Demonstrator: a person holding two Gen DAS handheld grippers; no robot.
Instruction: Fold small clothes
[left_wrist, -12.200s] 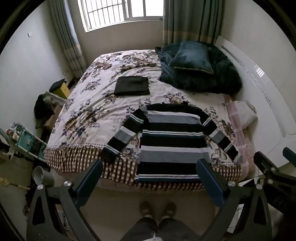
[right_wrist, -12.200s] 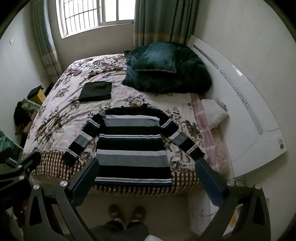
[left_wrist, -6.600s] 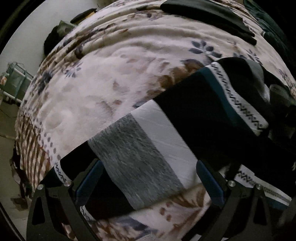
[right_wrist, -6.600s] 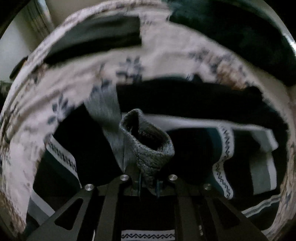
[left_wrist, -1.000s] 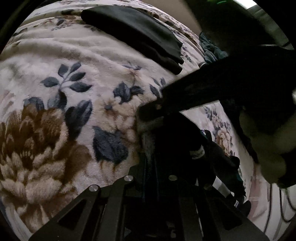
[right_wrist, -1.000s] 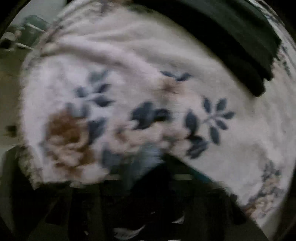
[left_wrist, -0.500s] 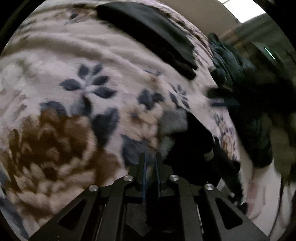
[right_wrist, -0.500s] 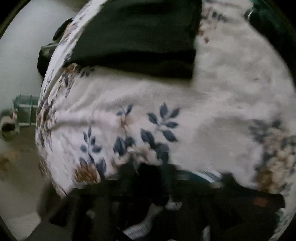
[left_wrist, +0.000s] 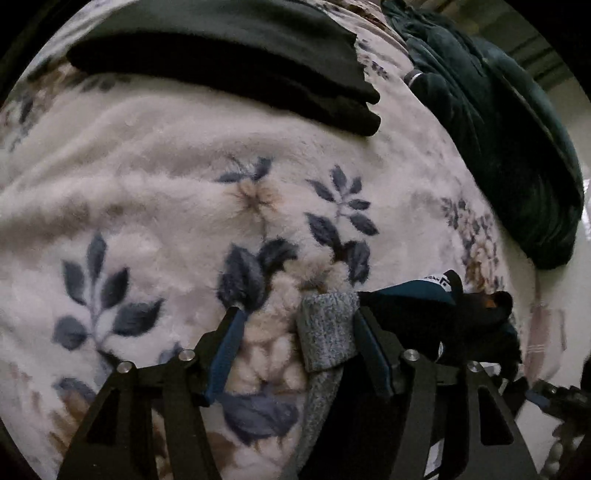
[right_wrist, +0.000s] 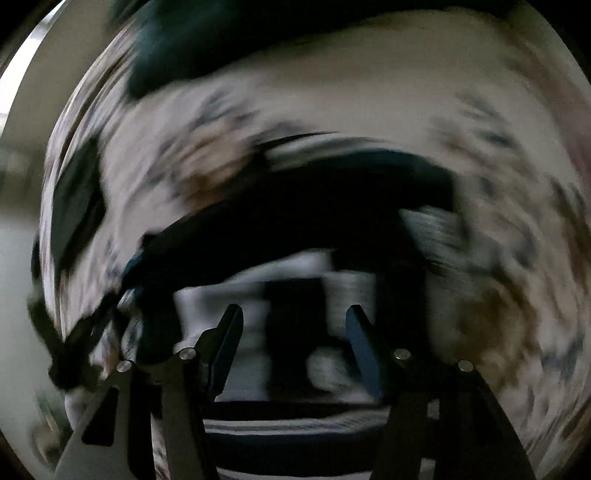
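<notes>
The striped sweater lies bunched on the floral bedspread at the lower right of the left wrist view. Its grey cuff rests just inside the right finger of my open left gripper, not clamped. In the blurred right wrist view the sweater spreads black, white and grey ahead of my open right gripper, which holds nothing.
A folded black garment lies on the bed beyond the left gripper. A dark teal quilt and pillow are heaped at the right. The right wrist view is heavily motion-blurred.
My left gripper has opened and let go of the sweater's grey cuff. My right gripper has swung round fast and now faces the sweater, open.
</notes>
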